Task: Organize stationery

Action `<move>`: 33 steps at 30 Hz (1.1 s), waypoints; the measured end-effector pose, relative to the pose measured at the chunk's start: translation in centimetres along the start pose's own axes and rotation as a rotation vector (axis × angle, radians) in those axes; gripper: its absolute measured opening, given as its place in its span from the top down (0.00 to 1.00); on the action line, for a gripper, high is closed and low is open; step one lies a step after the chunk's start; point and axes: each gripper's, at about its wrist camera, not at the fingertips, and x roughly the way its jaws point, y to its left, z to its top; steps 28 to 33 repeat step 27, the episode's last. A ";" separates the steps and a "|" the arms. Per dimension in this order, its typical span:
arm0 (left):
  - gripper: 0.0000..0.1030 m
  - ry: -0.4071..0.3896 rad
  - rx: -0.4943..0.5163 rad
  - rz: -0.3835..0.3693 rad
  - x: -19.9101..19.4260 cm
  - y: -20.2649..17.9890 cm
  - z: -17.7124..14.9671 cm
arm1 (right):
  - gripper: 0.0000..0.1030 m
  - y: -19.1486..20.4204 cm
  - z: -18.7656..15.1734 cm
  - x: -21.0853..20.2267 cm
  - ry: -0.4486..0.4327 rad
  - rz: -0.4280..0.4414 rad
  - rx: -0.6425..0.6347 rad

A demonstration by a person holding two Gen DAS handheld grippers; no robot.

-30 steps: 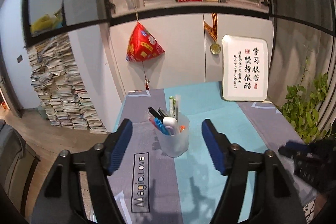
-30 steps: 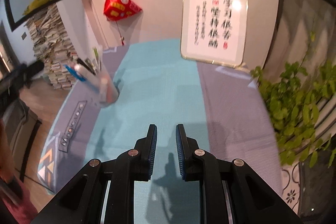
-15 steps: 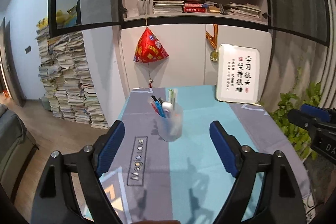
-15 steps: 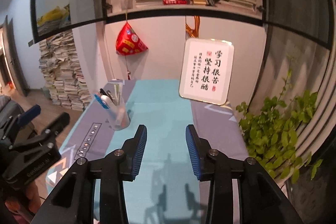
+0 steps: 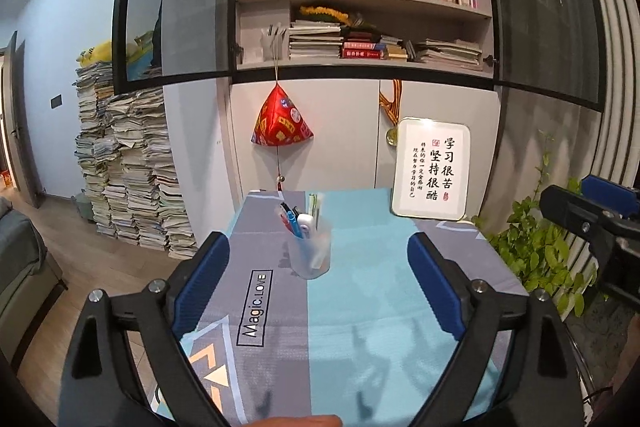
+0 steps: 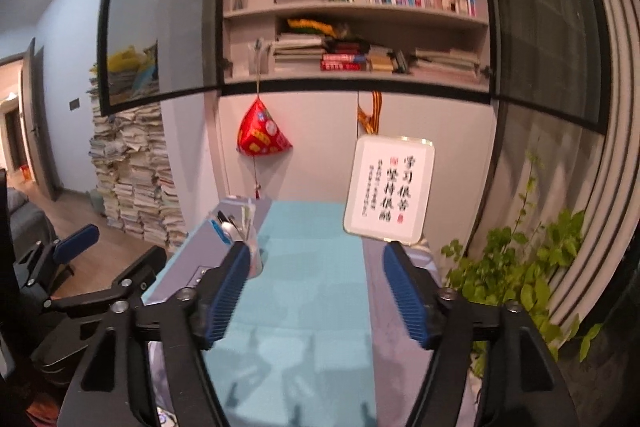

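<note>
The likeliest trouble from here, I judge, concerns the table (image 5: 360, 339) as a whole: the patterned cloth (image 5: 276, 291) that covers it could drag under a low sweep of either tool and carry the pen cup (image 5: 310, 251) with it, since the cup is light, translucent plastic, tall for its base and loaded with upright pens. The framed calligraphy board (image 5: 431, 169), propped at the far edge to the right of the cup, is the next risk; a nudge from the right side could tip it flat, perhaps onto the cup. The potted plant (image 6: 516, 267) beyond the table's right edge, further from the cup than the board, might snag a wide swing. The left gripper (image 5: 318, 267) is held back from the cup, its jaws have just been opening and now stand very wide with nothing clamped; the cup appears between them but well beyond the pads, untouched. The right gripper (image 6: 314, 285) has also just been opening its jaws, now well apart and empty, and from its view the cup sits ahead and to the left, partly hidden behind the left pad. The pens (image 5: 296, 223) and a white-capped item all stand inside the cup; no loose stationery shows on the cloth around it, so the sorting looks finished.
</note>
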 end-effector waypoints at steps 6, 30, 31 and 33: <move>0.10 -0.007 0.010 -0.003 -0.6 -0.2 -0.2 | 0.25 0.1 -0.1 -0.6 -0.020 0.012 0.012; 0.10 0.009 0.013 0.007 -0.3 -0.2 -0.5 | 0.25 -0.2 -1.0 0.2 0.019 0.028 0.027; 0.10 0.009 0.013 0.007 -0.3 -0.2 -0.5 | 0.25 -0.2 -1.0 0.2 0.019 0.028 0.027; 0.10 0.009 0.013 0.007 -0.3 -0.2 -0.5 | 0.25 -0.2 -1.0 0.2 0.019 0.028 0.027</move>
